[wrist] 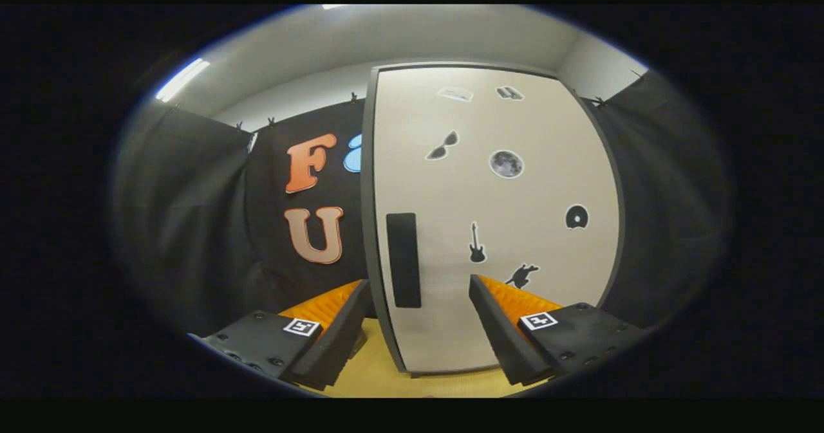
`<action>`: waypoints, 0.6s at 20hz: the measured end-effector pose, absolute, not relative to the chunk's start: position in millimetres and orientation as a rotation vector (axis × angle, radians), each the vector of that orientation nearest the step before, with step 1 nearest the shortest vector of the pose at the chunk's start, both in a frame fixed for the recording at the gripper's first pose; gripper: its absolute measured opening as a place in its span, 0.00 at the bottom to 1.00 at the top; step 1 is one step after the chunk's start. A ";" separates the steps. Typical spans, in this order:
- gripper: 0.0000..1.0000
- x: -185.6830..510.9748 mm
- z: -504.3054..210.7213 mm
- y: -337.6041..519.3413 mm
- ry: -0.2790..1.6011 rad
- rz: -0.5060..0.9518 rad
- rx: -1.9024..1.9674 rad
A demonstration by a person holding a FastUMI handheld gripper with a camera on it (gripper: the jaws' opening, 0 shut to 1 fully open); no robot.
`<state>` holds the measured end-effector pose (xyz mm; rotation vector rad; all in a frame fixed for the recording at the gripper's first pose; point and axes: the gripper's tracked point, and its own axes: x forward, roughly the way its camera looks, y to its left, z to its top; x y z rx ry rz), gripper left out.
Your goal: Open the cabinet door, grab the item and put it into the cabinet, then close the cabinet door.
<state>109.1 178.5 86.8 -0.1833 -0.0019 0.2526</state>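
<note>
A white cabinet (pixel 502 214) with a dark frame stands upright just beyond my fingers, its door shut and dotted with small stickers. A black vertical handle (pixel 403 259) sits near the door's left edge, ahead of the gap between my fingers. My gripper (pixel 418 285) is open, with nothing between the fingers. The left fingertip (pixel 351 298) lies left of the door's edge and the right fingertip (pixel 483 291) is in front of the door's lower part. The item for the cabinet is hidden from me.
The cabinet rests on a yellow wooden tabletop (pixel 380 375) that reaches under my fingers. Black cloth walls (pixel 193 227) surround the booth on the left and right. A white ceiling with a strip light (pixel 183 79) is above.
</note>
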 end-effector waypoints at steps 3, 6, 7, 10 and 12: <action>0.97 133.5 82.7 194.7 0.002 0.235 -0.232; 0.96 153.6 73.0 202.9 0.024 0.227 -0.235; 0.96 160.1 68.3 204.7 0.039 0.228 -0.228; 0.96 173.2 58.9 206.9 0.064 0.227 -0.199; 0.97 179.0 54.5 204.9 0.084 0.209 -0.198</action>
